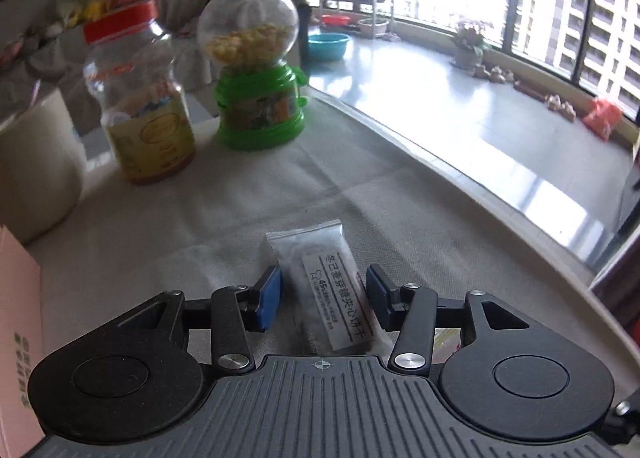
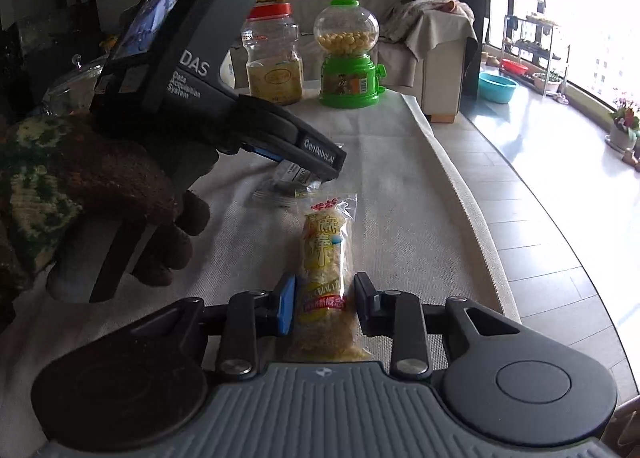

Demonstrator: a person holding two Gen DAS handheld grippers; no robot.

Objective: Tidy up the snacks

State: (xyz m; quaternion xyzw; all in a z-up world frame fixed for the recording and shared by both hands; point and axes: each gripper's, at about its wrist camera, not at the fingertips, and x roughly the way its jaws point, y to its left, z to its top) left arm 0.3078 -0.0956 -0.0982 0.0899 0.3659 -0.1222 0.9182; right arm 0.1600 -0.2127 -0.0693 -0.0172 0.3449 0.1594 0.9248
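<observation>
We have a packet in reach of each tool, and the green candy dispenser at the far end of the cloth-covered table serves as our landmark. The right gripper is clamped on the yellow rice-cracker packet, which points lengthwise toward the dispenser, well short of it. The left gripper stands apart around the dark biscuit packet, which lies flat on the cloth on our side of the dispenser and to the left of the yellow packet as the right wrist view shows it; a sliver of cloth shows between the left pad and the wrapper, while the right pad is at the wrapper's edge, so we judge nothing is gripped there yet.

To do this step well, we should settle the left tool low enough that the pads meet the packet's body rather than its crimped edge, then close squarely across its width (a soft wrapper slides if pinched at one corner). With the right, we should keep the clamp gentle, since the crackers inside look brittle. The red-lidded jar beside the dispenser seems a likely destination, though we cannot tell that for sure.
</observation>
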